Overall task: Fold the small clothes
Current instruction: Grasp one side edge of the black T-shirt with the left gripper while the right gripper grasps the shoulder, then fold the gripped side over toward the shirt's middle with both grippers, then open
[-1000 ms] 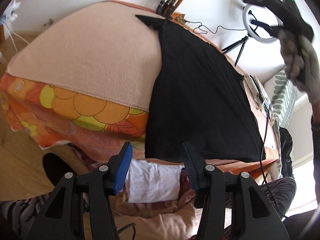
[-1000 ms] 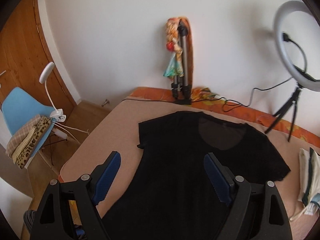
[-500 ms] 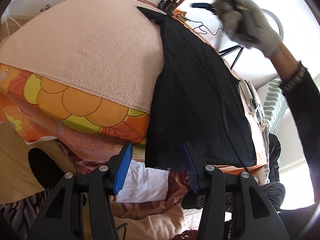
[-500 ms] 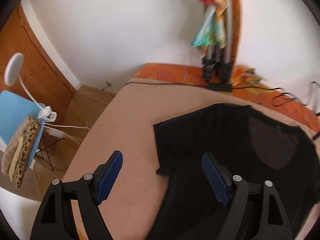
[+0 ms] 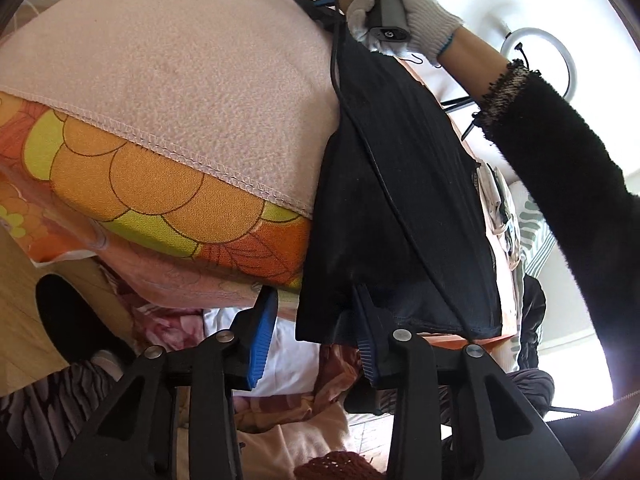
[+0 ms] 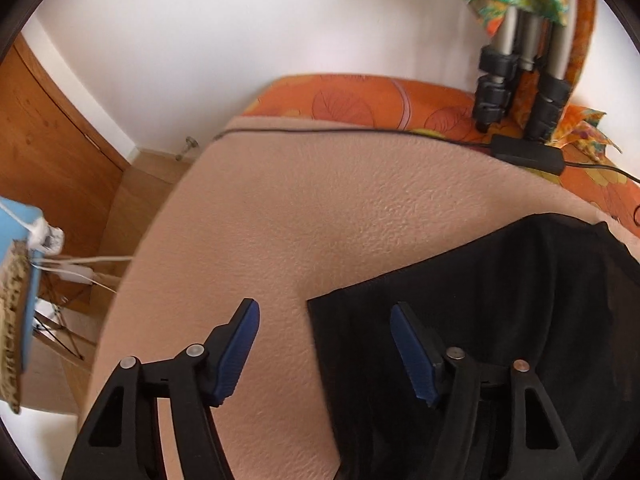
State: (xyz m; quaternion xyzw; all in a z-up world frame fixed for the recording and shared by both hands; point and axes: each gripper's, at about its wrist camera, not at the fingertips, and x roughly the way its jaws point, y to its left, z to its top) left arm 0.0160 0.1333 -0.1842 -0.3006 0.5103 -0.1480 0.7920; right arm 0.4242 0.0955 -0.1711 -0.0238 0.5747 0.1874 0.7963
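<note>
A black T-shirt lies flat on a pink fleece blanket over the bed. My left gripper is open at the shirt's near hem, which hangs over the bed edge; the hem's corner sits between the blue pads. My right gripper is open just above the shirt's left sleeve, with the sleeve's corner between the pads. In the left wrist view the gloved hand holds the right gripper over the sleeve at the far end.
An orange flowered sheet hangs at the bed edge under the blanket. A tripod and a black cable stand at the head of the bed. A ring light stands at the far right. A blue chair stands on the left.
My right gripper has dropped from high above the shirt down to its left sleeve. My left gripper has moved in to the shirt's near hem.
</note>
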